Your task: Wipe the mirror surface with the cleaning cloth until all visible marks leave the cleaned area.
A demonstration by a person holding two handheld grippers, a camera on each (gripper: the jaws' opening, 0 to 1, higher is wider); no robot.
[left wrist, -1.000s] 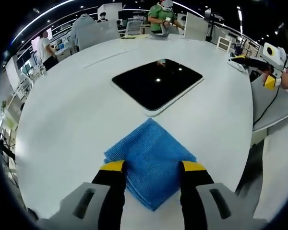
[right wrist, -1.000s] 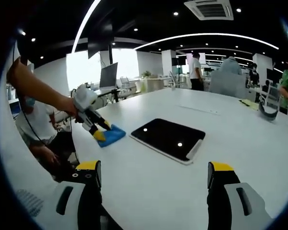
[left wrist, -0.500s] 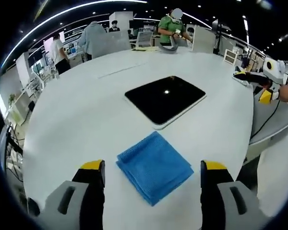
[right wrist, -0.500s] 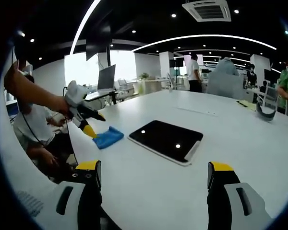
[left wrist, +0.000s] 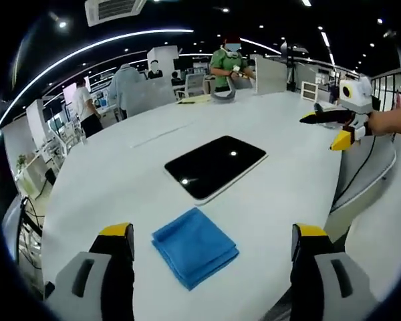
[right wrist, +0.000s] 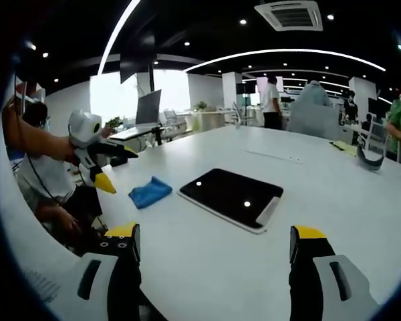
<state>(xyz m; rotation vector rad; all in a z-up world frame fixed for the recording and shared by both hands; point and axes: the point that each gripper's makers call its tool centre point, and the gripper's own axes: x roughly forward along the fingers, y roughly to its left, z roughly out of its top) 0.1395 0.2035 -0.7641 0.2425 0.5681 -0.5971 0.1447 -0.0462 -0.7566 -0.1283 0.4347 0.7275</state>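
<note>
On the large white table (left wrist: 107, 174), the biggest of the task's things is the mirror (left wrist: 214, 164), a dark, rounded-corner slab with a pale border that lies flat near the middle and reflects 2 ceiling lights. The right gripper view shows the same mirror (right wrist: 231, 195) well ahead of the camera. Just beside the mirror's near edge, apart from it, lies the folded blue cleaning cloth (left wrist: 194, 246), flat on the table; in the right gripper view the cloth (right wrist: 150, 192) sits to the left of the mirror. The left tool (left wrist: 214, 267) hovers above the cloth with its yellow-tipped jaws spread wide and nothing between them. The right tool (right wrist: 214, 261) is likewise spread wide and holds nothing, raised over the table's near edge.
</note>
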